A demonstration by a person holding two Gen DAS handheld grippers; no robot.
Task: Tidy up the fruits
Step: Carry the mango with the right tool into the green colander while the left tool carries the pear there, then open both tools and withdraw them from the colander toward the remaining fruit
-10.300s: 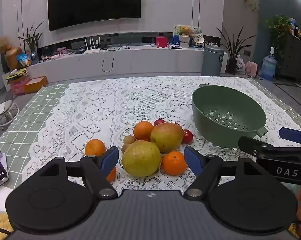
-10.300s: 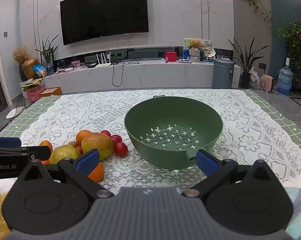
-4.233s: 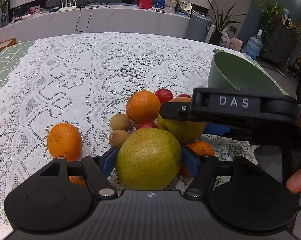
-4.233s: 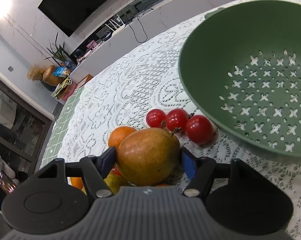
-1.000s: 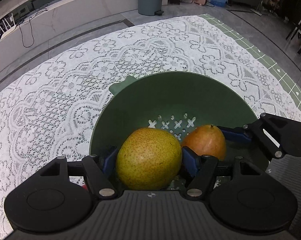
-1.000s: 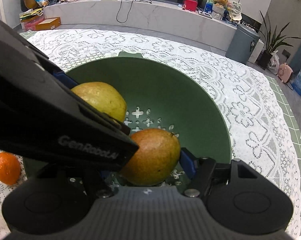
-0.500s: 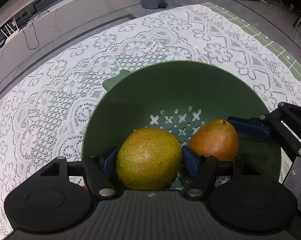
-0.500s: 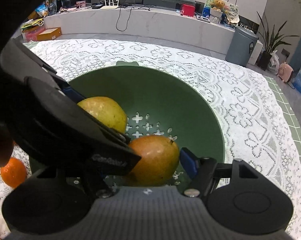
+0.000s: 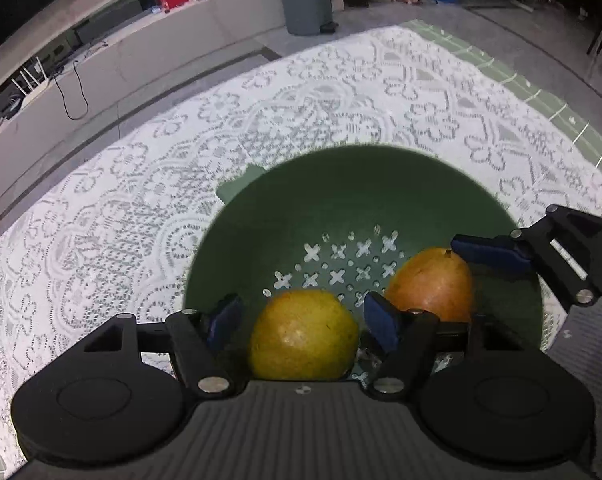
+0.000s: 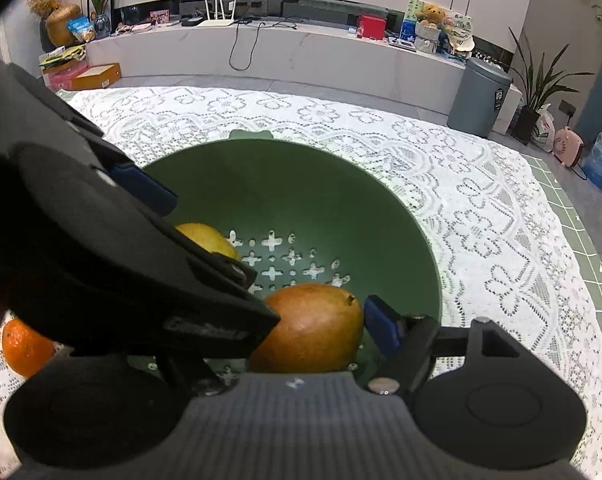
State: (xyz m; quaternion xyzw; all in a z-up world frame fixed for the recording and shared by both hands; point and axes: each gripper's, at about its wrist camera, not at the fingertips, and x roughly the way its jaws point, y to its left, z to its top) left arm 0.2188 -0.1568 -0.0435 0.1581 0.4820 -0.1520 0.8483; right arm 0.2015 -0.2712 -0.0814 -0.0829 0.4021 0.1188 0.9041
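From my right wrist view the left gripper (image 10: 149,276) blocks most of the yellow-green pear (image 10: 207,237) and my own left pad, so I can't tell contact on that side. Lettering on it is blurred, unreadable. Orange (image 10: 25,344) half hidden behind it. In the left wrist view, the gripper body cuts off the underside of both the pear and the russet pear (image 9: 431,284). Colander (image 9: 381,188) near rim hidden too.

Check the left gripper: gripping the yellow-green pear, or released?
Released. The left gripper jaws are opening, with gaps beside the yellow-green pear, which rests inside the green colander.
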